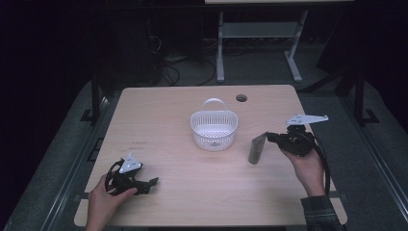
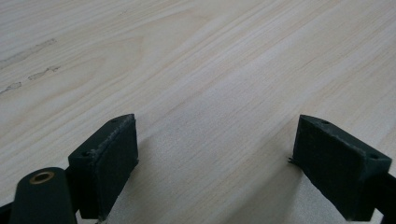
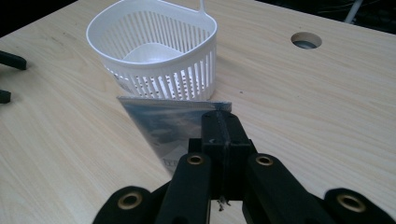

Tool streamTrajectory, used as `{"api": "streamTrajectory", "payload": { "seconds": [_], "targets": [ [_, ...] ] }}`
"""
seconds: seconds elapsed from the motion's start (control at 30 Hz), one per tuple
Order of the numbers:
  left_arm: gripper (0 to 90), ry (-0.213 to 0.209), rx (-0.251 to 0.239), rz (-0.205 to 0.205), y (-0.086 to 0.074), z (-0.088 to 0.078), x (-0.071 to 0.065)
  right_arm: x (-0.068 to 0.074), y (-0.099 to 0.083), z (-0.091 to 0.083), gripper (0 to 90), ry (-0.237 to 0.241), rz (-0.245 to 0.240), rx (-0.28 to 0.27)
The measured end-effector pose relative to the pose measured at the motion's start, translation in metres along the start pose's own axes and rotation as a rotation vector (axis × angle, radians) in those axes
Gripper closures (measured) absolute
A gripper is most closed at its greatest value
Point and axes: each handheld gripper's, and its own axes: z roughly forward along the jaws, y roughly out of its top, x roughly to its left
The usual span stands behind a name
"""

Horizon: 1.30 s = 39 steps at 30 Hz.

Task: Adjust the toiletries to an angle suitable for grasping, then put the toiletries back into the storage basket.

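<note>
The right gripper (image 1: 267, 138), held in the person's right hand (image 1: 308, 166) at the right side of the wooden surface (image 1: 163, 120), is clenched on a flat silvery-grey pouch (image 1: 256, 148). In the high view the pouch hangs from the pressed-together jaws, its lower end close to the surface; whether it touches the wood cannot be told. In the right gripper view the jaws meet on one edge of the pouch (image 3: 163, 123), and the white slotted basket (image 3: 154, 51) stands just beyond it, upright. In the high view the basket (image 1: 214, 127) sits near the middle of the surface, left of the pouch and apart from it. The left gripper (image 1: 153, 183) rests low at the near left corner, in the left hand (image 1: 103, 199), its jaws spread wide with only bare wood between them.
</note>
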Motion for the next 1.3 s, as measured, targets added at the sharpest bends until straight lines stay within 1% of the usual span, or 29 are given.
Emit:
{"api": "streamTrajectory", "payload": {
  "seconds": [0.23,0.33,0.43,0.47,0.67,0.73,0.77,0.83,0.9,0.93,1.0,1.13,1.23,1.3],
  "targets": [
    [13.0,0.001,0.000,-0.001,0.000,0.000,0.000,-0.004,0.003,0.004,89.8,0.004,-0.005,-0.004],
    [13.1,0.002,0.000,-0.001,0.000,0.000,0.000,-0.007,0.002,0.007,89.8,0.008,-0.005,0.003],
    [13.1,0.002,0.000,-0.001,0.000,0.000,0.000,-0.008,0.001,0.006,89.5,0.013,-0.005,0.013],
    [13.1,0.002,0.000,-0.001,0.000,0.000,0.000,-0.008,0.001,0.004,85.9,0.016,-0.013,0.014],
    [13.1,0.001,0.000,-0.002,0.000,0.000,0.000,-0.009,-0.001,-0.003,65.9,0.028,-0.010,0.037],
    [13.1,0.002,-0.001,-0.004,0.000,0.000,0.000,-0.008,-0.002,-0.004,55.6,0.027,-0.013,0.041],
    [13.1,0.002,-0.001,-0.004,0.000,0.000,0.000,-0.008,-0.002,-0.005,52.7,0.029,-0.015,0.051],
    [13.1,0.000,0.000,-0.005,0.000,0.000,0.000,-0.007,-0.003,-0.008,44.2,0.016,-0.021,0.063],
    [13.1,0.002,-0.001,-0.004,0.000,0.000,0.000,-0.007,-0.003,-0.010,38.9,0.009,-0.018,0.072],
    [13.1,0.002,-0.001,-0.004,0.000,0.000,0.000,-0.007,-0.004,-0.010,34.6,0.004,-0.015,0.078],
    [13.1,0.002,-0.001,-0.004,0.000,0.000,0.000,-0.007,-0.004,-0.011,30.3,0.000,-0.019,0.089],
    [13.1,0.002,0.000,-0.003,0.000,0.000,0.000,-0.007,-0.003,-0.009,18.7,-0.011,-0.024,0.121],
    [13.1,0.002,0.001,-0.003,0.000,0.000,0.000,-0.005,-0.001,-0.007,14.1,-0.012,-0.034,0.151],
    [13.1,0.002,0.001,-0.001,0.000,0.000,0.000,-0.004,0.001,-0.007,13.5,-0.009,-0.038,0.165]
  ]
}}
